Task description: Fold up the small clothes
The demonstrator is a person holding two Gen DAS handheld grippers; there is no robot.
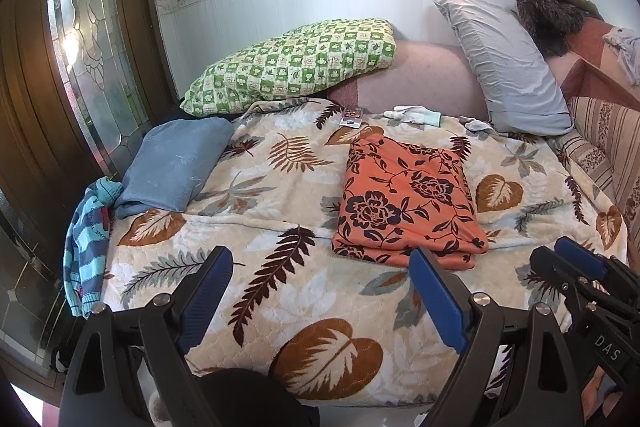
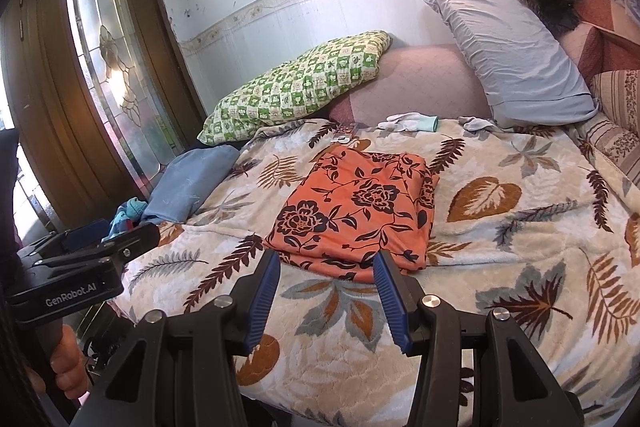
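Left wrist view: the left gripper [image 1: 324,291] is held low over the near edge of the bed, above the leaf blanket [image 1: 280,291]. It is pointed forward across the bed. Its two blue fingers [image 1: 208,291] are spread wide apart, and nothing is held between them. The right gripper [image 1: 576,267] is seen at the right edge of this view, close by and just as low.

Right wrist view: the right gripper [image 2: 326,295] is also held low over the near edge of the blanket [image 2: 500,267]. Its blue fingers [image 2: 390,301] are parted, and nothing is gripped. The near edge of the orange flowered cloth [image 2: 356,215] is seen just past the fingertips, but it cannot be told if it is touched. The left gripper [image 2: 100,239] is seen at the left, and a bare hand [image 2: 68,367] is wrapped around its handle.

The orange flowered cloth [image 1: 404,203] is laid flat and folded in the middle of the bed. A folded blue cloth [image 1: 172,167] is laid at the left side of the bed, with a striped blue garment [image 1: 90,243] hung over the edge beside it. A green checked pillow [image 1: 292,67] and a grey pillow [image 1: 504,67] are leaned up at the far end.
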